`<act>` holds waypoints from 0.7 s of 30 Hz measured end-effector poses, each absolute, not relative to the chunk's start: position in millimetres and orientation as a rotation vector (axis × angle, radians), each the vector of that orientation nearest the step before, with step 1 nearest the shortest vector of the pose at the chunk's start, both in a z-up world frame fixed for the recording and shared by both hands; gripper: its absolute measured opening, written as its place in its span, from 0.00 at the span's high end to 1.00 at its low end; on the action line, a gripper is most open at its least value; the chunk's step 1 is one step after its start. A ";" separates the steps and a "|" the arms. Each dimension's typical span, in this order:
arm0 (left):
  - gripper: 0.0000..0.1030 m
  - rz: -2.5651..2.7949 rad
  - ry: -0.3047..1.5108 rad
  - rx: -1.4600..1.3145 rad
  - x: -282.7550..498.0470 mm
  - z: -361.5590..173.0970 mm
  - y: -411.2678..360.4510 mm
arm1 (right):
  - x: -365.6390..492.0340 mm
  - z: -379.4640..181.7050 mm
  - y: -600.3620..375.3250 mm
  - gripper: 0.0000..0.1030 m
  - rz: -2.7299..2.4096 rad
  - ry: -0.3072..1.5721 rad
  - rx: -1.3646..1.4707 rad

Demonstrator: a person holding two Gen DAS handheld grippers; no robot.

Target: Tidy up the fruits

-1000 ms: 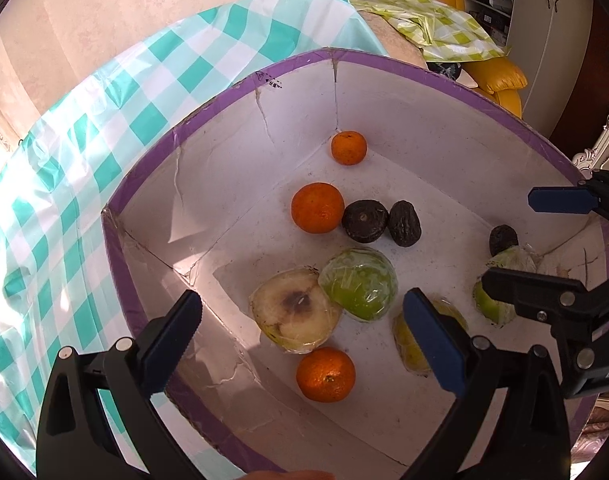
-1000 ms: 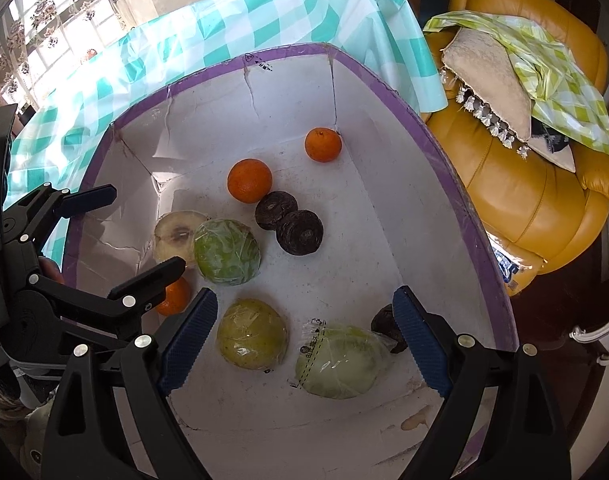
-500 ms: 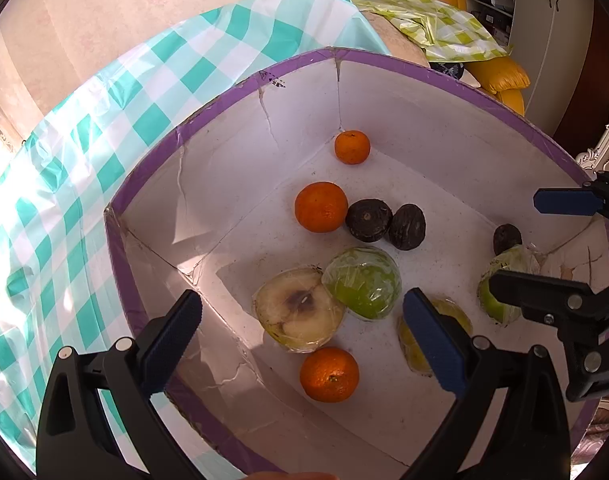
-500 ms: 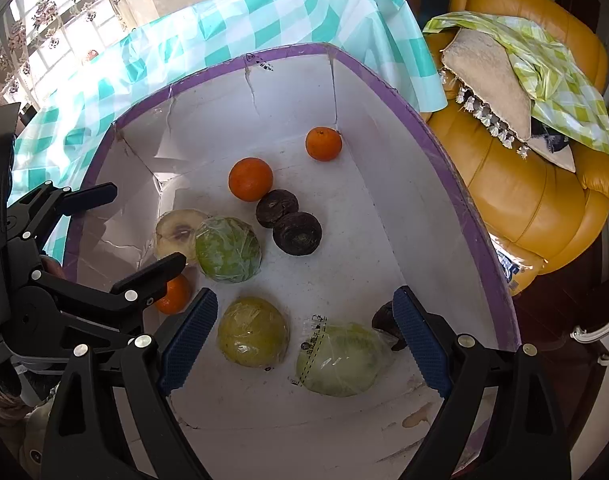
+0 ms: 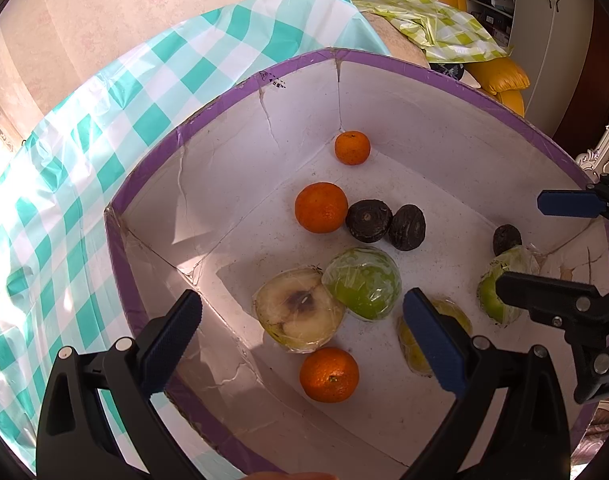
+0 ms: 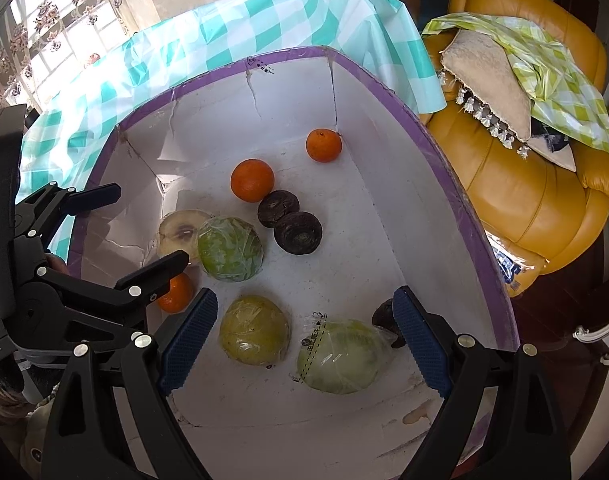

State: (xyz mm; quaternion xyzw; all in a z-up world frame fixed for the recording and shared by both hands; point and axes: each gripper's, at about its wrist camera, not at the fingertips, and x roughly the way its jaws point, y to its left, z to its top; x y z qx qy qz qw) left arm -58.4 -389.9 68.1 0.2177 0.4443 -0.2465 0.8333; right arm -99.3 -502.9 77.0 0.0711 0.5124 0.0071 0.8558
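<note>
A white box with a purple rim holds loose fruit. Three oranges lie in it: far corner, middle, near. Three dark fruits and several plastic-wrapped fruits, green, a cut pale half, yellowish and pale green, lie around. My left gripper is open and empty above the near orange. My right gripper is open and empty above the wrapped fruits.
The box stands on a teal-and-white checked tablecloth. A yellow armchair with a cushion and a green checked cloth stands to the right. A window is at the far left.
Both grippers have barely shifted over the box. The fruit lies as before and both grippers stay open.
</note>
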 end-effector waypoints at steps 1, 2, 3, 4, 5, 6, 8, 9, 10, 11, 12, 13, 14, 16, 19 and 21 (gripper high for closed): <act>0.02 -0.523 0.941 0.462 -58.4 68.0 -389.8 | -99.5 76.6 -503.3 0.16 0.015 1.078 0.149; 0.02 -0.522 0.941 0.461 -58.4 68.0 -389.8 | -99.1 76.7 -503.1 0.16 0.016 1.078 0.150; 0.02 -0.522 0.941 0.462 -58.3 68.2 -389.8 | -99.6 76.8 -502.9 0.16 0.016 1.078 0.149; 0.02 -0.522 0.941 0.462 -58.3 68.3 -389.8 | -99.9 76.7 -503.3 0.16 0.017 1.077 0.149; 0.02 -0.523 0.941 0.461 -58.4 68.1 -389.7 | -100.1 76.7 -503.3 0.16 0.016 1.077 0.149; 0.02 -0.523 0.942 0.460 -58.3 68.2 -389.7 | -100.2 76.6 -503.3 0.16 0.017 1.077 0.149; 0.02 -0.523 0.941 0.461 -58.4 68.0 -389.8 | -100.3 76.7 -503.3 0.16 0.017 1.077 0.150; 0.02 -0.523 0.941 0.461 -58.4 68.1 -389.8 | -100.4 76.6 -503.4 0.16 0.016 1.076 0.149; 0.02 -0.523 0.941 0.461 -58.3 68.2 -389.7 | -100.4 76.7 -503.4 0.16 0.016 1.076 0.149; 0.02 -0.523 0.941 0.461 -58.4 68.1 -389.9 | -100.5 76.6 -503.5 0.16 0.016 1.076 0.149; 0.02 -0.523 0.941 0.460 -58.4 68.1 -389.9 | -100.9 76.7 -503.7 0.16 0.016 1.076 0.149; 0.02 -0.523 0.941 0.460 -58.4 68.1 -389.8 | -100.9 76.7 -503.2 0.16 0.016 1.075 0.149; 0.02 -0.522 0.941 0.460 -58.4 68.1 -389.8 | -100.6 77.0 -502.8 0.16 0.015 1.075 0.149; 0.02 -0.523 0.942 0.461 -58.5 67.9 -389.8 | -101.8 76.7 -503.8 0.16 0.015 1.074 0.148; 0.02 -0.522 0.941 0.462 -58.6 67.8 -390.0 | -102.3 77.1 -504.0 0.16 0.015 1.072 0.149; 0.02 -0.522 0.941 0.463 -58.6 67.9 -390.0 | -102.5 76.9 -504.4 0.16 0.015 1.072 0.149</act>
